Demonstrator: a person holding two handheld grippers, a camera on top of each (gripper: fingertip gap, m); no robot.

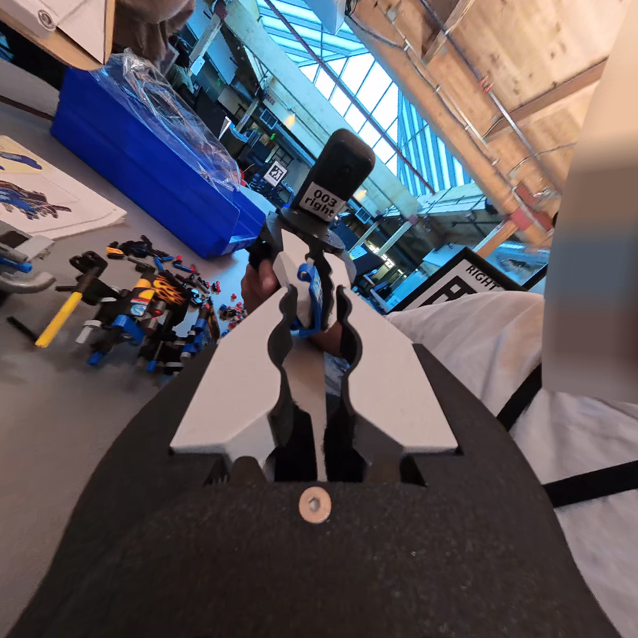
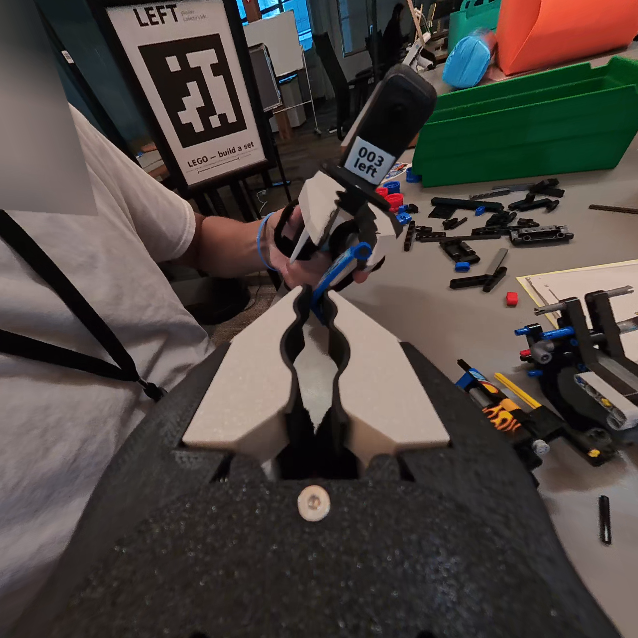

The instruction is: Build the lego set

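Note:
A blue and white lego piece [image 2: 340, 272] is held in the air between both grippers, over the table's near edge. My right gripper [image 2: 317, 297] is shut on its lower blue end. My left gripper [image 2: 359, 238] faces it from the far side and grips the upper end. In the left wrist view the piece [image 1: 312, 297] sits between my left gripper's tips [image 1: 316, 293], with the right gripper [image 1: 312, 272] just behind it. The partly built black and blue model with flame stickers [image 1: 152, 310] lies on the grey table, left of the grippers; it also shows in the right wrist view [image 2: 587, 362].
A blue bin [image 1: 148, 165] with a plastic bag and an instruction booklet [image 1: 45, 193] lie beyond the model. A green bin [image 2: 518, 121], several loose black beams [image 2: 483, 221], a red brick [image 2: 512, 298] and a black pin [image 2: 605, 524] are on the table. A framed marker board [image 2: 193, 93] stands behind. My two grippers' fingertips are within a few centimetres of each other. The black pin [image 2: 605, 524] is about equally far from each gripper, around 20 cm.

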